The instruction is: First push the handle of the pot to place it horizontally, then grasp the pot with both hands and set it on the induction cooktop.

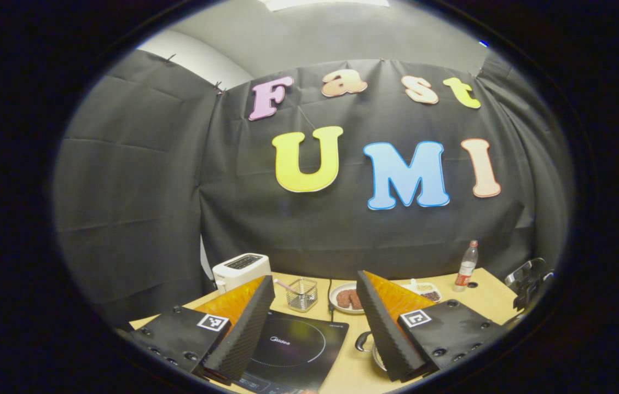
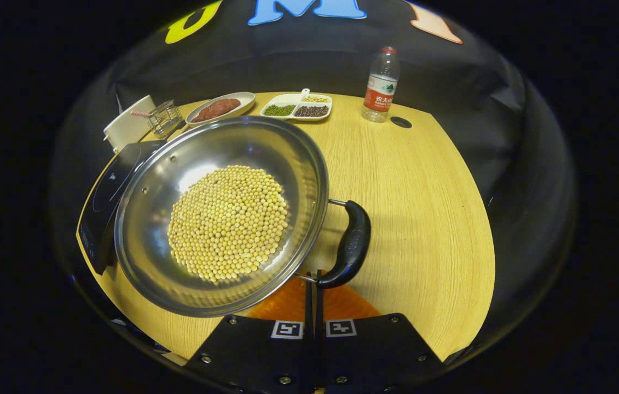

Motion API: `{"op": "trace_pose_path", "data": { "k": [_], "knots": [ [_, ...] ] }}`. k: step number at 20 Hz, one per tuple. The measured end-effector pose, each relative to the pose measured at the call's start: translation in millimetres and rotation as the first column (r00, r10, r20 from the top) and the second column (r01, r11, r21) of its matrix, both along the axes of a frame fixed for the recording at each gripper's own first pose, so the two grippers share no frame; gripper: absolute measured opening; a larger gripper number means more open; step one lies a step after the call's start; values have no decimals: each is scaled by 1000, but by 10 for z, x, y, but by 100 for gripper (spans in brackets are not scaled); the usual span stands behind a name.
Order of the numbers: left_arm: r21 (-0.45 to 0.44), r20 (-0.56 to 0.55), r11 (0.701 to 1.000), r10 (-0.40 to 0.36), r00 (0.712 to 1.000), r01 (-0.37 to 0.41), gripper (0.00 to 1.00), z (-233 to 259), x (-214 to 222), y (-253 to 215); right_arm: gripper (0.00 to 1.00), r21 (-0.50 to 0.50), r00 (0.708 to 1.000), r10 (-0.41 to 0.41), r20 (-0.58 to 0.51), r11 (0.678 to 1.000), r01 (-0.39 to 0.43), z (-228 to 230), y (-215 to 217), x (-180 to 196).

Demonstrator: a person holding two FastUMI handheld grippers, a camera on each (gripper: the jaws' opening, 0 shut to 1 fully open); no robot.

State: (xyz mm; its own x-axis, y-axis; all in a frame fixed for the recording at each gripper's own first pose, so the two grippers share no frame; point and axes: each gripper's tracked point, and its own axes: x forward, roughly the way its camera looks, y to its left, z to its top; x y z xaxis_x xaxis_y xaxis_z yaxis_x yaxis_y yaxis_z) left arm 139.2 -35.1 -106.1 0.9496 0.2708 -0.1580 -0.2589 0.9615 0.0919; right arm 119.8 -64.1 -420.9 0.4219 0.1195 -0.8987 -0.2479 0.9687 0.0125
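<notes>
- Pressing together, your right gripper (image 2: 313, 298) has its fingers closed with nothing between them, tips just at the lower end of the pot handle (image 2: 351, 246).
- Your pot (image 2: 221, 216) is a shiny steel pan holding a mound of soybeans (image 2: 228, 223), sitting on the table (image 2: 413, 219) with its left rim overlapping the cooktop (image 2: 106, 197).
- Your left gripper (image 1: 314, 317) is spread wide and empty above the cooktop (image 1: 293, 347), a pot loop (image 1: 363, 340) just beside its right finger.
- Farther back, the right gripper view gives you a bottle (image 2: 381, 83), a divided tray (image 2: 297, 106) and a plate (image 2: 220, 107); the left gripper view adds a toaster (image 1: 241, 269) and wire basket (image 1: 302, 294).
</notes>
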Motion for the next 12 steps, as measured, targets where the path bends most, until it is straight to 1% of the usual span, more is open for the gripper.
{"op": "trace_pose_path", "data": {
  "k": [3, 6, 7, 10, 12],
  "knots": [
    [21, -15, 1000, 0, 1000, 0, 96, -78, 84, -98, 1, 27, 1000, -17, 26, 1000, 16, 31, 10, 40],
    [28, -32, 1000, -6, 999, 7, 100, -181, 159, -173, 1, 26, 997, -16, 69, 1000, 14, 97, -48, 40],
    [30, -40, 999, -10, 999, 11, 98, -234, 179, -186, 1, 28, 996, -24, 82, 999, 21, 133, -69, 41],
    [25, -56, 999, -40, 998, 41, 99, -343, 279, -237, 1, 52, 990, -73, 125, 996, 66, 289, -95, 39],
    [7, -72, 997, -72, 995, 73, 100, -459, 348, -272, 2, 93, 974, -119, 193, 990, 102, 487, -71, 101]
  ]
}}
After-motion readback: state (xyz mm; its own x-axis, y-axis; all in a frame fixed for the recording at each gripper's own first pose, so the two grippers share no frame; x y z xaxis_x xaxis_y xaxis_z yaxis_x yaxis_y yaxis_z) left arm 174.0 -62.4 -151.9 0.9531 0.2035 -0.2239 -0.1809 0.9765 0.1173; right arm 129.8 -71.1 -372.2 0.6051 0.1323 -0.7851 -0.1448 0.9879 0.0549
